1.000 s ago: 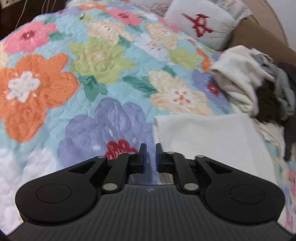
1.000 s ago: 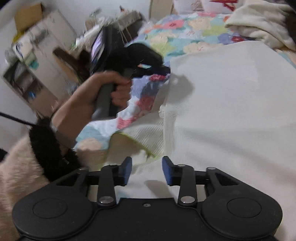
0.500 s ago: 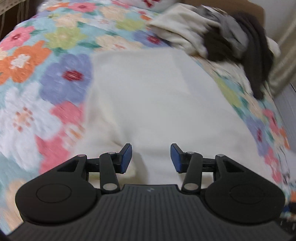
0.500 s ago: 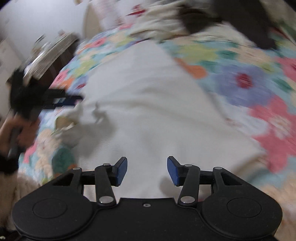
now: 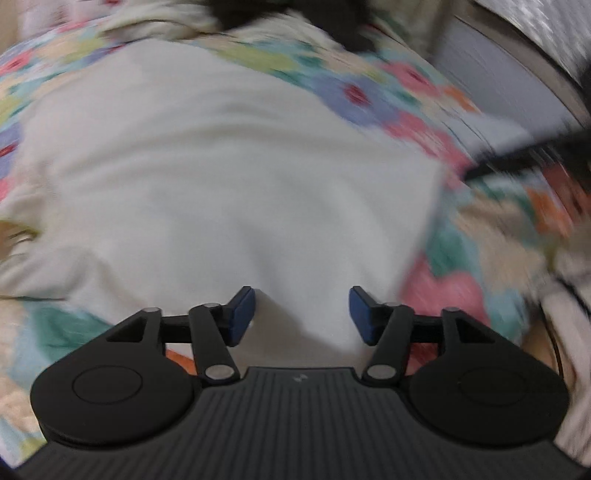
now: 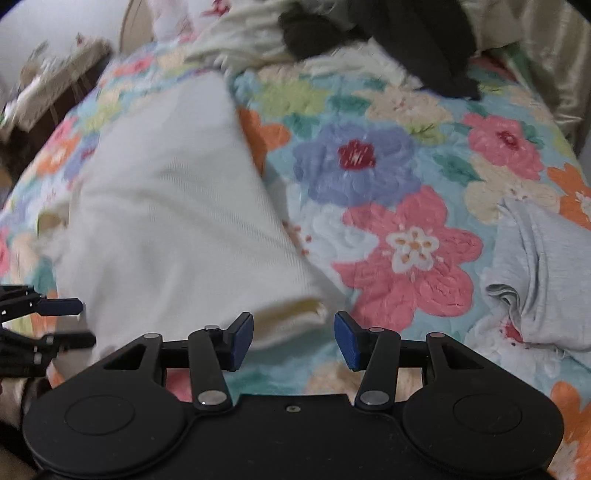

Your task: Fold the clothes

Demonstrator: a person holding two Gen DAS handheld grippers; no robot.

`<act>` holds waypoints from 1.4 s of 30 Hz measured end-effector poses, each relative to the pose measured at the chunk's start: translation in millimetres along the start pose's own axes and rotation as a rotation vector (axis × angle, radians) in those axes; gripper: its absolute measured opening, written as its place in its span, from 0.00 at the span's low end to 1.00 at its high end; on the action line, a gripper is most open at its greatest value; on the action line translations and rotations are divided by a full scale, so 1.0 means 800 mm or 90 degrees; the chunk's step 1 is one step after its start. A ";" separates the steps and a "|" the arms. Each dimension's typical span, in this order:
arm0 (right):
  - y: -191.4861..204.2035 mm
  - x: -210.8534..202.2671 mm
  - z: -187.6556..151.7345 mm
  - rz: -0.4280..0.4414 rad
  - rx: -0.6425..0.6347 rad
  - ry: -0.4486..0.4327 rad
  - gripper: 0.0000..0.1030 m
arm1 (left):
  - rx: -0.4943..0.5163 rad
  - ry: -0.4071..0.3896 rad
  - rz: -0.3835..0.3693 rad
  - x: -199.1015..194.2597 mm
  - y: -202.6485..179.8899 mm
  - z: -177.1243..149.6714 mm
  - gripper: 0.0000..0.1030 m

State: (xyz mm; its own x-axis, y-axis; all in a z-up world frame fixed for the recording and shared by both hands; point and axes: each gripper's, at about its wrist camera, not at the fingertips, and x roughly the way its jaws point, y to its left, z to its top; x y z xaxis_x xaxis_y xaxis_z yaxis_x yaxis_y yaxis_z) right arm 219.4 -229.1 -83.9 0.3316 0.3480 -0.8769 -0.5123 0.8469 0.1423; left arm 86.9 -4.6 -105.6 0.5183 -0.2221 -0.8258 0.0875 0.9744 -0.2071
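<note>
**Operator:** State the position of the garment being folded.

**Inspector:** The cream-white knit garment (image 5: 229, 177) lies flat on the bed, on the quilted floral bedspread (image 6: 399, 206) printed with pink, blue and orange flowers. In the right wrist view its near corner shows a yellowish inner edge, just ahead of the right gripper.

**Operator:** State the condition of the left gripper.

**Inspector:** The left gripper (image 5: 302, 314) stands with its jaws apart. They have just been opening. Its blue pads (image 5: 242, 314) are over the near edge of the cream-white garment, and nothing is pinched between them. The left wrist view is blurred.

**Operator:** State the condition of the right gripper.

**Inspector:** The right gripper (image 6: 293, 339) also stands with jaws apart; they have opened further and then held. The garment's near corner lies ahead of the gap, closer to the left-hand pad. The pads do not press on it.

**Operator:** List other items in view.

**Inspector:** A pile of unfolded clothes (image 6: 332, 33), cream and dark pieces together, sits at the far end of the bed. A light grey crumpled garment (image 6: 535, 280) lies on the bedspread to the right, well apart from the cream-white one. The left gripper's fingers also show at the left edge of the right wrist view.
</note>
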 end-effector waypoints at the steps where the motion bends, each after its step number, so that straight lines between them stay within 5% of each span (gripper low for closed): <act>1: -0.002 0.003 -0.001 -0.001 -0.009 0.009 0.52 | 0.027 0.012 -0.020 0.004 -0.009 -0.002 0.60; 6: -0.016 0.027 -0.005 0.001 -0.004 0.011 0.52 | 0.058 0.038 -0.024 0.024 -0.023 -0.007 0.64; 10: -0.041 0.058 -0.003 0.065 0.118 0.009 0.52 | 0.082 0.043 -0.041 0.036 -0.033 -0.011 0.93; 12: -0.052 0.075 -0.005 0.107 0.186 0.014 0.50 | 0.103 0.040 -0.008 0.042 -0.039 -0.015 0.78; 13: -0.052 0.077 -0.007 0.099 0.192 0.000 0.29 | 0.114 0.035 0.035 0.043 -0.043 -0.016 0.39; 14: -0.047 0.072 -0.007 0.088 0.170 -0.019 0.11 | 0.119 0.030 0.055 0.041 -0.043 -0.016 0.19; 15: -0.040 0.061 -0.007 0.084 0.145 -0.046 0.06 | 0.092 0.027 0.033 0.033 -0.034 -0.014 0.12; 18: -0.017 0.012 -0.018 0.104 0.079 -0.126 0.05 | 0.022 -0.001 0.032 0.001 -0.023 -0.021 0.08; 22: 0.007 -0.030 -0.039 0.116 0.048 -0.141 0.03 | 0.001 -0.013 0.031 -0.035 -0.021 -0.042 0.08; 29: 0.004 0.017 -0.044 0.027 0.042 -0.108 0.03 | -0.049 0.009 0.020 -0.009 -0.006 -0.044 0.08; 35: 0.000 0.009 -0.047 0.054 0.051 -0.135 0.03 | -0.056 -0.005 0.017 -0.011 0.001 -0.042 0.08; 40: 0.002 -0.012 -0.035 0.156 0.083 -0.190 0.03 | -0.049 -0.047 0.051 -0.030 0.010 -0.030 0.08; 42: 0.008 -0.016 -0.028 0.155 0.078 -0.211 0.03 | -0.060 -0.055 0.045 -0.034 0.016 -0.030 0.08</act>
State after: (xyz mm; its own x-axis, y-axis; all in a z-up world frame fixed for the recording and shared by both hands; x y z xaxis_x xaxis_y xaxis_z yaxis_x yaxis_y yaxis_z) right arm 193.9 -237.0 -81.8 0.4600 0.6370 -0.6186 -0.5163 0.7587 0.3974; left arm 53.7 13.3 -98.2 0.5918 -0.1457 -0.7928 -0.0298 0.9789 -0.2022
